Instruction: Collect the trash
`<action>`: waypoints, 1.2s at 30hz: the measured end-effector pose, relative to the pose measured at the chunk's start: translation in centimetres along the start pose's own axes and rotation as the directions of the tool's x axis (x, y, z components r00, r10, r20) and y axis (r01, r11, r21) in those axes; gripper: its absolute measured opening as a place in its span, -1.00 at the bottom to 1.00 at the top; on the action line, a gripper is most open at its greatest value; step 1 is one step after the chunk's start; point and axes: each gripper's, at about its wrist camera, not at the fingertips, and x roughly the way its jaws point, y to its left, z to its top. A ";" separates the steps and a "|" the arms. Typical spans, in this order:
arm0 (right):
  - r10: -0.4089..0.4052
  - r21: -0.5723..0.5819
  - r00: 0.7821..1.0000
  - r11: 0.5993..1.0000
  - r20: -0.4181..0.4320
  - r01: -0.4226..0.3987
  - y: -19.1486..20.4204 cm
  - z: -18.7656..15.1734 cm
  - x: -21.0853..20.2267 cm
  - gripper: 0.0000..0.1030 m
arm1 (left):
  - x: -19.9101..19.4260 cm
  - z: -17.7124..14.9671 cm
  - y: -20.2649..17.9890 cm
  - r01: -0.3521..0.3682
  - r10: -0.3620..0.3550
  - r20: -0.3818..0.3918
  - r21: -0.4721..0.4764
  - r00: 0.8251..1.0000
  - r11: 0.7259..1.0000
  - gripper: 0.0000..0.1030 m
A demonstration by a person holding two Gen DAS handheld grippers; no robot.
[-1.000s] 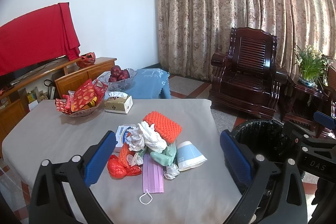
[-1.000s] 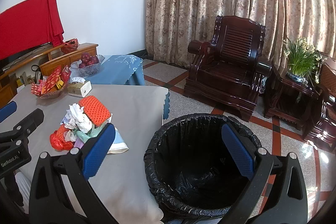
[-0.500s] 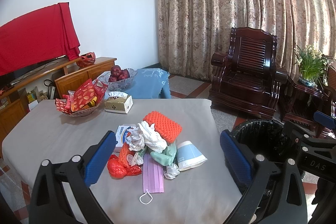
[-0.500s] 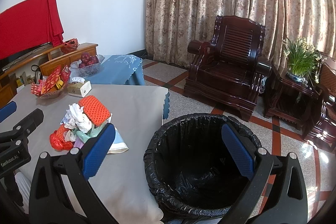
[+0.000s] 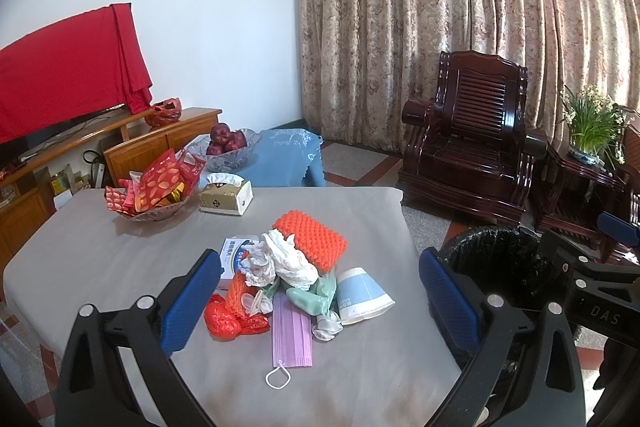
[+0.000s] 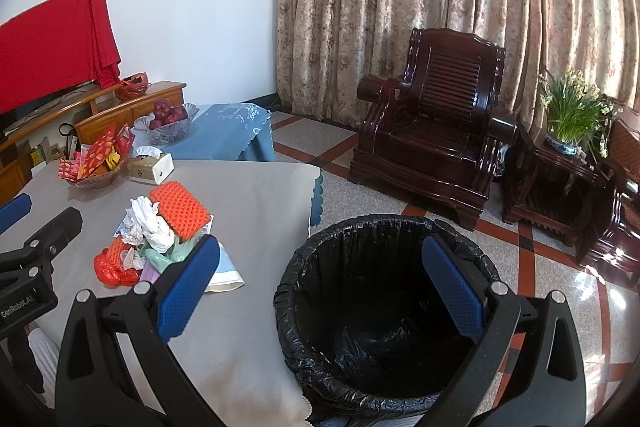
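Observation:
A pile of trash lies on the grey table (image 5: 100,259): an orange foam net (image 5: 310,241), crumpled white tissue (image 5: 280,259), a paper cup (image 5: 362,293) on its side, a purple face mask (image 5: 292,331), a red plastic bag (image 5: 226,319) and a small white-blue box (image 5: 234,253). My left gripper (image 5: 320,303) is open and empty, held above the near side of the pile. My right gripper (image 6: 320,287) is open and empty above the black-lined trash bin (image 6: 384,303), which stands on the floor at the table's right. The pile also shows in the right wrist view (image 6: 160,231).
A glass bowl of red packets (image 5: 154,193), a tissue box (image 5: 226,195) and a bowl of apples (image 5: 226,145) stand at the table's far side. A dark wooden armchair (image 5: 468,139), a side table with a plant (image 5: 588,143) and curtains are behind.

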 end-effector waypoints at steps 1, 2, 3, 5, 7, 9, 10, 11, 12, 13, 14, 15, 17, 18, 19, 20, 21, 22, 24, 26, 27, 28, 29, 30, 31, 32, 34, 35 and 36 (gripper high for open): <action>0.000 0.000 1.000 1.000 -0.001 0.000 0.0 0.0 0.0 0.91 | 0.0 0.0 0.0 -0.001 0.001 0.000 -0.001 1.000 1.000 0.88; 0.001 0.000 1.000 1.000 0.000 -0.001 0.0 0.0 0.0 0.91 | -0.1 0.1 0.0 -0.001 0.001 0.000 -0.002 1.000 1.000 0.88; 0.003 -0.001 1.000 1.000 0.000 -0.003 0.0 0.1 0.1 0.91 | -0.1 0.1 0.0 0.000 0.000 -0.001 -0.004 1.000 1.000 0.88; 0.010 0.000 1.000 1.000 0.002 -0.010 0.0 0.1 0.1 0.91 | -0.1 0.0 0.2 0.003 -0.003 -0.006 -0.008 1.000 1.000 0.88; 0.027 0.003 1.000 1.000 0.000 -0.027 0.3 0.1 0.4 0.91 | 0.1 -0.2 0.5 0.000 0.000 -0.010 -0.013 1.000 1.000 0.88; 0.048 -0.003 0.999 0.999 -0.008 -0.048 0.8 -0.1 0.9 0.91 | 0.5 -0.6 1.0 -0.017 0.016 -0.013 -0.014 1.000 1.000 0.88; 0.054 -0.007 0.999 0.999 -0.009 -0.054 1.1 -0.1 1.3 0.91 | 1.0 -0.9 1.4 -0.027 0.027 -0.014 -0.016 1.000 1.000 0.88; 0.061 -0.015 0.998 0.998 -0.013 -0.061 1.6 -0.3 1.7 0.91 | 1.2 -1.2 1.9 -0.038 0.038 -0.016 -0.020 0.999 0.999 0.88; 0.073 -0.026 0.997 0.997 -0.022 -0.074 2.2 -0.4 2.4 0.91 | 1.6 -1.3 2.4 -0.051 0.050 -0.019 -0.023 0.999 0.998 0.88; 0.082 -0.031 0.996 0.996 -0.026 -0.082 2.7 -0.5 2.8 0.91 | 2.0 -1.5 2.9 -0.067 0.066 -0.020 -0.024 0.998 0.997 0.88; 0.095 -0.037 0.995 0.995 -0.036 -0.096 3.4 -0.8 3.6 0.91 | 2.3 -1.7 3.5 -0.080 0.080 -0.020 -0.023 0.997 0.997 0.88; 0.103 -0.039 0.994 0.994 -0.043 -0.105 3.8 -0.9 4.0 0.91 | 2.8 -1.9 4.0 -0.089 0.089 -0.022 -0.021 0.996 0.996 0.88; 0.140 -0.042 0.988 0.989 -0.060 -0.143 5.1 -1.4 5.6 0.91 | 3.8 -2.5 5.4 -0.114 0.113 -0.035 -0.023 0.993 0.993 0.88; 0.151 -0.046 0.986 0.987 -0.065 -0.154 5.8 -1.6 6.3 0.91 | 4.5 -3.0 6.2 -0.120 0.118 -0.040 -0.028 0.992 0.992 0.88; 0.167 -0.053 0.984 0.984 -0.068 -0.170 6.6 -1.9 7.2 0.91 | 5.1 -3.4 6.9 -0.124 0.122 -0.052 -0.031 0.991 0.992 0.88; 0.178 -0.058 0.981 0.982 -0.074 -0.182 7.4 -2.1 8.2 0.91 | 5.7 -3.8 7.6 -0.129 0.127 -0.063 -0.035 0.990 0.991 0.88; 0.189 -0.063 0.979 0.979 -0.080 -0.195 8.1 -2.4 9.1 0.91 | 6.6 -4.4 8.4 -0.127 0.123 -0.076 -0.047 0.990 0.991 0.88; 0.201 -0.067 0.976 0.976 -0.086 -0.207 8.7 -2.6 10.0 0.91 | 7.4 -5.0 9.2 -0.117 0.112 -0.092 -0.058 0.990 0.991 0.88; 0.206 -0.081 0.974 0.973 -0.096 -0.214 9.8 -2.9 11.7 0.91 | 8.6 -5.6 10.3 -0.117 0.108 -0.109 -0.076 0.988 0.990 0.88; 0.195 -0.098 0.975 0.974 -0.111 -0.206 10.7 -3.3 13.5 0.90 | 9.8 -6.3 10.7 -0.136 0.126 -0.120 -0.073 0.985 0.988 0.87; 0.184 -0.106 0.974 0.974 -0.131 -0.198 11.1 -3.6 14.6 0.88 | 10.3 -6.5 10.9 -0.144 0.135 -0.128 -0.065 0.983 0.987 0.87; 0.182 -0.108 0.972 0.974 -0.146 -0.199 11.2 -3.7 15.5 0.87 | 10.9 -6.8 11.0 -0.155 0.146 -0.137 -0.057 0.980 0.986 0.87; 0.183 -0.108 0.970 0.974 -0.160 -0.201 11.5 -4.0 16.4 0.86 | 11.3 -7.0 11.2 -0.158 0.149 -0.138 -0.057 0.979 0.986 0.87; 0.179 -0.111 0.968 0.973 -0.174 -0.200 11.8 -4.2 17.2 0.86 | 11.5 -7.2 11.2 -0.162 0.153 -0.138 -0.057 0.979 0.985 0.87; 0.177 -0.121 0.964 0.972 -0.200 -0.204 12.1 -4.5 18.3 0.86 | 12.0 -7.4 11.3 -0.166 0.157 -0.143 -0.054 0.977 0.985 0.87; 0.176 -0.130 0.960 0.970 -0.218 -0.207 12.5 -4.8 19.1 0.84 | 12.4 -7.6 11.5 -0.167 0.158 -0.152 -0.048 0.976 0.985 0.87; 0.177 -0.138 0.952 0.967 -0.250 -0.216 13.0 -5.4 20.4 0.82 | 13.1 -8.1 11.5 -0.171 0.163 -0.168 -0.037 0.972 0.985 0.87; 0.177 -0.136 0.948 0.967 -0.264 -0.218 13.1 -5.6 21.0 0.82 | 13.3 -8.3 11.5 -0.171 0.163 -0.173 -0.038 0.971 0.984 0.87; 0.172 -0.135 0.946 0.967 -0.274 -0.215 13.2 -5.9 21.6 0.82 | 13.4 -8.4 11.5 -0.170 0.160 -0.176 -0.040 0.971 0.985 0.87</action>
